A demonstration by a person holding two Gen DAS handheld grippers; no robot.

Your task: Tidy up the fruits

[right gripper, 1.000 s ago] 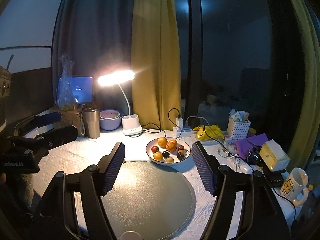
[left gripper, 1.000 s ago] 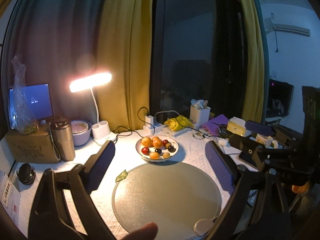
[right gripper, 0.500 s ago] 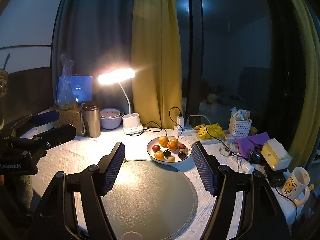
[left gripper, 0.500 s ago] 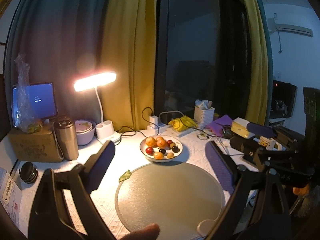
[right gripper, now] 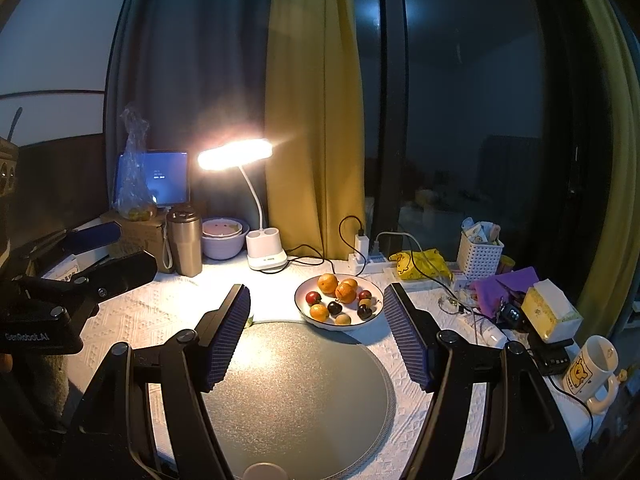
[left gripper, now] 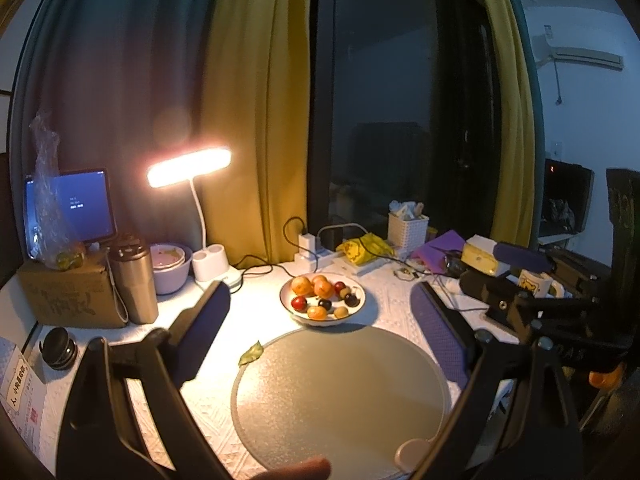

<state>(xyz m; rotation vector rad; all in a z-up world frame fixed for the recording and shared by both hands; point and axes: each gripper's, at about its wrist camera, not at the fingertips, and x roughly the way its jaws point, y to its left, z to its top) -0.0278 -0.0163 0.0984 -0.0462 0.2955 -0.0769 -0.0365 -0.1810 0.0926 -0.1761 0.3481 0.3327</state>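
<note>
My left gripper and right gripper hover with jaws spread wide, holding nothing. All fruits lie mixed in the white plate, just behind the bare round mat. Whether sorting is pending or finished, I cannot judge.

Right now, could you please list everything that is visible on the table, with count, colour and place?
Plate: 1, white, behind the round mat.
Oranges: 4, orange, on the plate.
Small round fruits: about 6, dark red, near-black and tan, on the plate.
Round mat: 1, grey, table centre.
Leaf: 1, green, at the mat's left edge.
Desk lamp: 1, white, lit, at the back.
Flask: 1, steel, back left.
Bowl: 1, lilac, beside the flask.
Mug: 1, white, far right.
Basket: 1, white, back right.
Left gripper: black, open.
Right gripper: black, open.
</note>
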